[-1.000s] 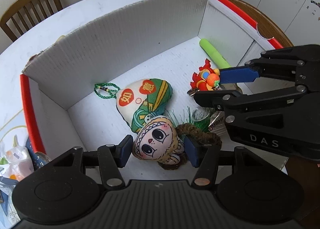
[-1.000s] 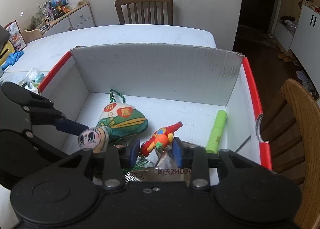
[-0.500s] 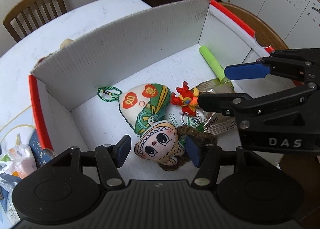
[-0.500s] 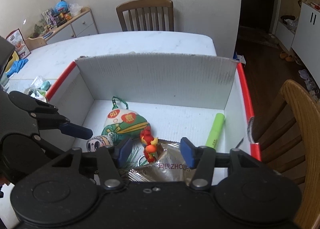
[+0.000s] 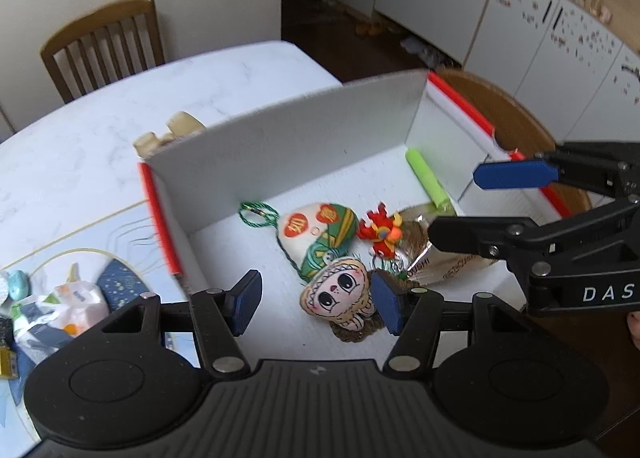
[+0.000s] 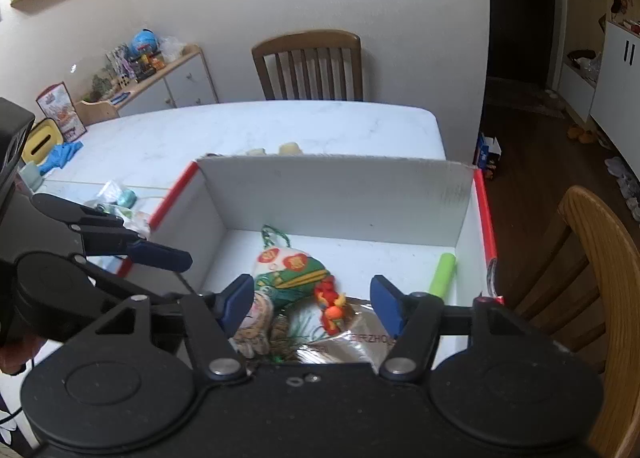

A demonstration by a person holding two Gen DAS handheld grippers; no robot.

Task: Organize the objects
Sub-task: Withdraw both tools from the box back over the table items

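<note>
A white cardboard box (image 5: 288,146) with red rims holds a green cloth pouch (image 5: 320,234), a doll-face plush (image 5: 336,294), a small red toy figure (image 5: 380,232), a green tube (image 5: 426,180) and a foil snack bag (image 5: 436,258). My left gripper (image 5: 316,302) is open and empty above the box's near edge, over the doll plush. My right gripper (image 6: 312,304) is open and empty above the box's near side; the red toy figure (image 6: 332,300) lies below it, on the foil bag (image 6: 352,342). The box (image 6: 336,194) also shows in the right wrist view.
The box stands on a white marble table (image 5: 120,130). Plastic bags and small items (image 5: 60,310) lie left of the box. Two pale objects (image 5: 168,132) sit behind its back wall. Wooden chairs (image 6: 308,62) stand at the table's far side and right (image 6: 600,270).
My right gripper opened and let go of the red toy figure, which now lies in the box. Both grippers have risen and pulled back from the box.
</note>
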